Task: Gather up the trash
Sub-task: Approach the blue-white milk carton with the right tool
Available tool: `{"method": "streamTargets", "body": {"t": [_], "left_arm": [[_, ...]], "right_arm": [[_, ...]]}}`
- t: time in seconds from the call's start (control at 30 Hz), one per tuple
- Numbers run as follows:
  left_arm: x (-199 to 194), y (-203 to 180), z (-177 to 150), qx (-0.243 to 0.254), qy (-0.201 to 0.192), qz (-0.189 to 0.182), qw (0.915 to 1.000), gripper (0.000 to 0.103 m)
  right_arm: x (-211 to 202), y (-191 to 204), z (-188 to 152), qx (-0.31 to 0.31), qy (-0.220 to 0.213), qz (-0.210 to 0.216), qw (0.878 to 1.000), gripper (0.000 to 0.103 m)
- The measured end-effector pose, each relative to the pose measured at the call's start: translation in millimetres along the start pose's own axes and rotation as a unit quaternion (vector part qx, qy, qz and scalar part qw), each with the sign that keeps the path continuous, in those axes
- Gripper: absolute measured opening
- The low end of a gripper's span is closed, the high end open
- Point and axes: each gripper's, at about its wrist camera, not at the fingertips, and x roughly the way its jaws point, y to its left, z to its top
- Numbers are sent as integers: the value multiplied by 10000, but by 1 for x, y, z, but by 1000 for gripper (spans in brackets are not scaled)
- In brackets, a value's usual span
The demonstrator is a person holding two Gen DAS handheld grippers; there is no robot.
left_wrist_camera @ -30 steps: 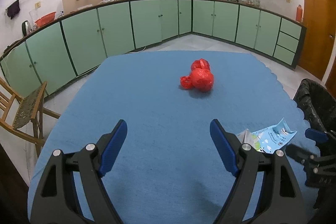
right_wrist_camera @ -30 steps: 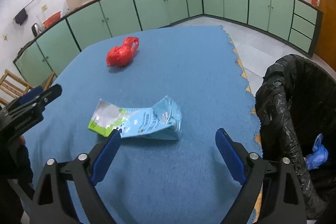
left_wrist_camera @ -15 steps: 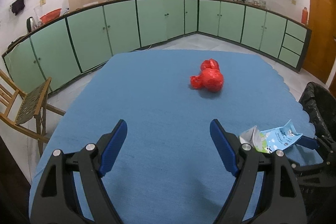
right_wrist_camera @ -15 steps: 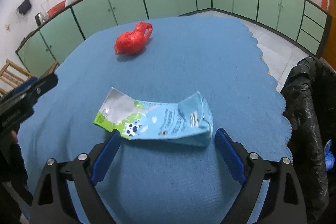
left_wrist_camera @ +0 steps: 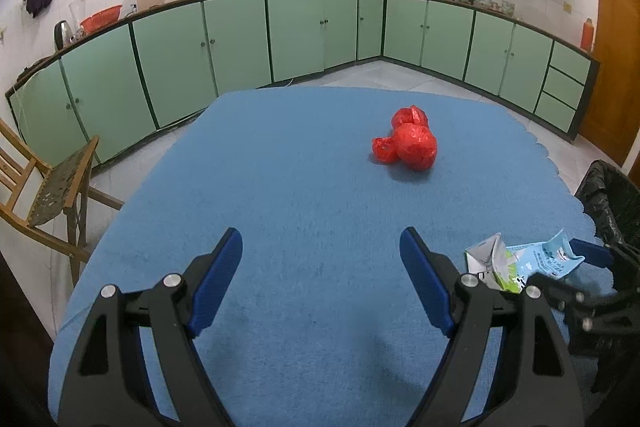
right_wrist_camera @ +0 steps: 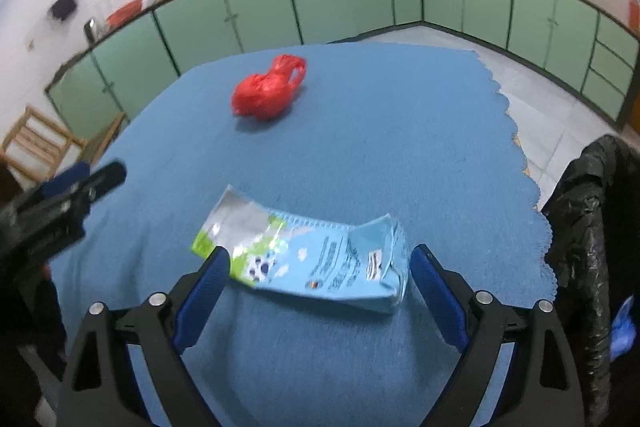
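On the fuzzy blue counter we saw a flattened glossy carton and a crinkled red bag. Both grippers' jaws stood apart, the right gripper flanking the carton.

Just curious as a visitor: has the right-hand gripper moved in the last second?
Yes. The right gripper has advanced toward the flattened light-blue milk carton, which lies on the blue tablecloth and now sits between its open fingers.
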Motion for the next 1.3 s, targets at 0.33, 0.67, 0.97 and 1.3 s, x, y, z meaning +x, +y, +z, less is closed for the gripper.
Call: {"method": "streamTargets", "body": {"t": [0.33, 0.67, 0.97, 1.3], "left_arm": [[2, -1, 1, -12, 11, 17, 10000, 79], [5, 1, -1, -32, 53, 53, 10000, 79], [8, 0, 0, -17, 89, 63, 9999, 79], [8, -4, 0, 3, 104, 29, 9999, 79]], "right_arm": [[9, 13, -1, -172, 41, -174, 9997, 91], [12, 10, -6, -247, 179, -122, 9995, 91], [15, 0, 2, 641, 65, -212, 9977, 86], [12, -3, 1, -288, 232, 230, 9990, 89]]}}
